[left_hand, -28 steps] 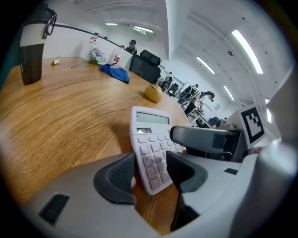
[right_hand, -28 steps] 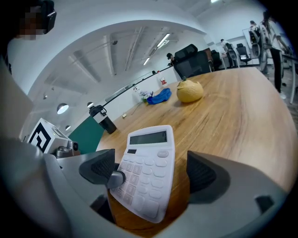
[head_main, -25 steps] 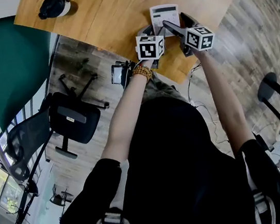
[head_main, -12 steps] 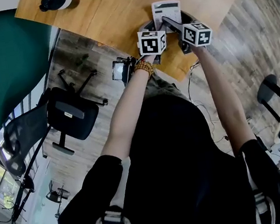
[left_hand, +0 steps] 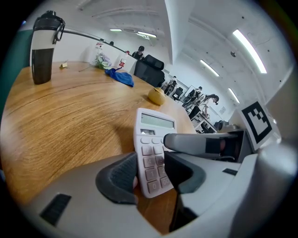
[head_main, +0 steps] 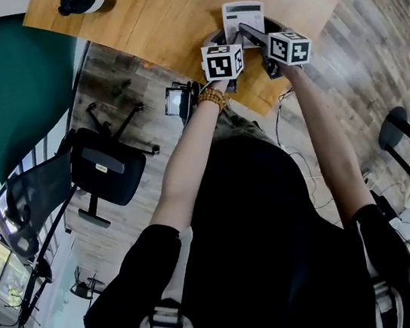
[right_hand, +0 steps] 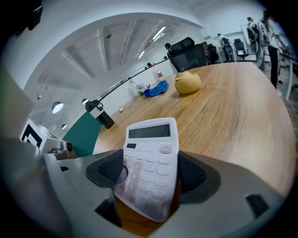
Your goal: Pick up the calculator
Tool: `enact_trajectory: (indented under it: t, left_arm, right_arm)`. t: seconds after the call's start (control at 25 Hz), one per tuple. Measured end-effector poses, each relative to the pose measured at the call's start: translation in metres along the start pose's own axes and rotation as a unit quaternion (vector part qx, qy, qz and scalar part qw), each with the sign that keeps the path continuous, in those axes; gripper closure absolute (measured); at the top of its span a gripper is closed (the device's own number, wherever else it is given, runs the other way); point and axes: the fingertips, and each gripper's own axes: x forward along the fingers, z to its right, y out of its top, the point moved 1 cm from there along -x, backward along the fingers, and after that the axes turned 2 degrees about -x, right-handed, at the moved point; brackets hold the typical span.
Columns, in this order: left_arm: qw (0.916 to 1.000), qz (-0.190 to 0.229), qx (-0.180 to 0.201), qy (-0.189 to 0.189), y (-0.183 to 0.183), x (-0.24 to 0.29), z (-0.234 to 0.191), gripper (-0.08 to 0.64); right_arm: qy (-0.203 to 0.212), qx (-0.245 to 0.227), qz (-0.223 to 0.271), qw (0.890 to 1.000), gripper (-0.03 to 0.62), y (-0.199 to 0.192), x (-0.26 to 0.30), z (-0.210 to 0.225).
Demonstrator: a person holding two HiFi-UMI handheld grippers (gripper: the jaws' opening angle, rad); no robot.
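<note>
Calculator, white plastic with pale keys and a grey display [right_hand: 151, 153], is at the near edge of the light wooden counter [head_main: 167, 12], its key end caught between both pairs of tongs. The left tongs [left_hand: 151, 174] have their dark ribbed pads closed on its long edges. The right tongs [right_hand: 150, 172] clasp it likewise (one grey right jaw crosses over the keys in the left gripper view). Both pairs have just been closing, the right more lately.

Against the earlier head views, hands, marker cubes and calculator keep almost the same spot.

Further along the counter are a dark drink bottle with a black lid [left_hand: 43, 49], a lumpy yellow fruit [right_hand: 187, 82] and a crumpled blue cloth [left_hand: 120, 76]. Beside the counter are a teal curved panel [head_main: 17, 80], a black office chair [head_main: 107, 170] and wood-plank floor [head_main: 369, 35].
</note>
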Motion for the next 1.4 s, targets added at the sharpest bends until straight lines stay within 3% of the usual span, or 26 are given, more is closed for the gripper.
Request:
enact_trajectory:
  t: [0.24,0.56,1.0,1.28,1.4]
  left_arm:
    - [0.9999,0.012,-0.003,-0.001,-0.006,-0.005,0.006,0.357]
    - [0.9984,0.042,0.036,0.008,0.008,-0.017,0.02,0.35]
    - [0.9921,0.099,0.077,0.008,0.032,-0.051,0.047,0.347]
    - [0.9848,0.137,0.106,0.007,0.048,-0.084,0.067,0.345]
    - [0.9746,0.166,0.15,0.013,0.061,-0.1,0.077,0.345]
  right_arm:
    - [0.002,-0.01,0.006,1.0,0.215,-0.008,-0.01,-0.002]
    - [-0.006,0.01,0.049,0.999,0.225,0.008,-0.031,-0.012]
    - [-0.005,-0.006,0.117,0.993,0.242,0.037,-0.071,-0.038]
    - [0.006,-0.003,0.169,0.986,0.25,0.051,-0.1,-0.06]
    - [0.009,-0.003,0.19,0.982,0.25,0.058,-0.11,-0.069]
